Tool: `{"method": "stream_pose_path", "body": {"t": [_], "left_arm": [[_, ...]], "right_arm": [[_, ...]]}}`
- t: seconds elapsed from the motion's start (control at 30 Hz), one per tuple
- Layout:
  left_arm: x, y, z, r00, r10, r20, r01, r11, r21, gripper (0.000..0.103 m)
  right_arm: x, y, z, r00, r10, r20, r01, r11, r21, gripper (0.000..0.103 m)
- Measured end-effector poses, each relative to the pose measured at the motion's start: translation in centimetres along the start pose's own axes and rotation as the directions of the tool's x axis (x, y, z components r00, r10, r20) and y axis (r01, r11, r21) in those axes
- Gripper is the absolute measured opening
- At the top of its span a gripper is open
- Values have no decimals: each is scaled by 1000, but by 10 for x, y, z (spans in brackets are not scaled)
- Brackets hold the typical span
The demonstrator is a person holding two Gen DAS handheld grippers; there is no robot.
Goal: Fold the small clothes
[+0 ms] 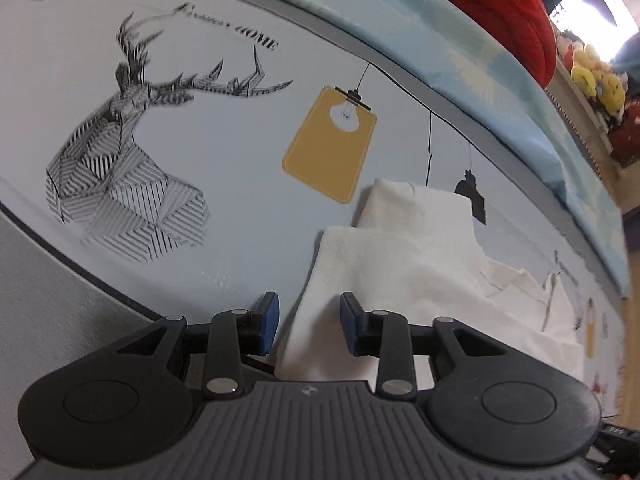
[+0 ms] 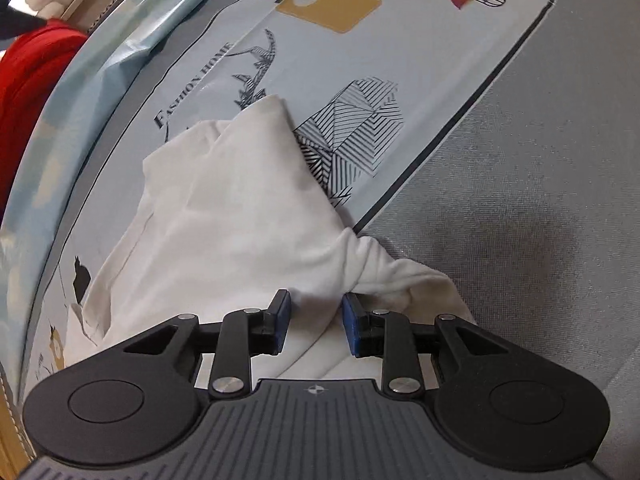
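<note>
Clothes: one white garment (image 1: 404,264), lying partly folded on the printed cloth (image 1: 224,184) of the desk.
Left gripper (image 1: 308,322): jaws apart with nothing between the pads; the garment's left edge lies just in front.
Right gripper (image 2: 316,320): jaws narrow, a bunched fold of the white garment (image 2: 240,208) sits between the blue pads, so it seems held.
Prints: one deer head (image 1: 120,152) and one yellow tag (image 1: 330,144) in the left view.
Around: one red cloth (image 1: 492,8) behind; several yellow plush toys (image 1: 596,80) at the far right.
</note>
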State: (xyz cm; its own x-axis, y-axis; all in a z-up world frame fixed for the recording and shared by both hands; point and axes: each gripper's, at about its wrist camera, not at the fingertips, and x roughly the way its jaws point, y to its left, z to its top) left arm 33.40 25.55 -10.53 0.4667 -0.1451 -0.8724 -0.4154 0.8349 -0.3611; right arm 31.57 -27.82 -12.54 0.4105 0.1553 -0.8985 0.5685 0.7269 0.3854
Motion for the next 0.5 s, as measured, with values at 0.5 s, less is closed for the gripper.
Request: {"method": "stream_pose_path", "body": {"t": [0.5], "left_arm": [[-69, -10, -3, 994, 58, 98, -66, 995, 81, 3]], "right_arm": [[-1, 1, 0, 996, -74, 50, 73, 997, 21, 21]]}}
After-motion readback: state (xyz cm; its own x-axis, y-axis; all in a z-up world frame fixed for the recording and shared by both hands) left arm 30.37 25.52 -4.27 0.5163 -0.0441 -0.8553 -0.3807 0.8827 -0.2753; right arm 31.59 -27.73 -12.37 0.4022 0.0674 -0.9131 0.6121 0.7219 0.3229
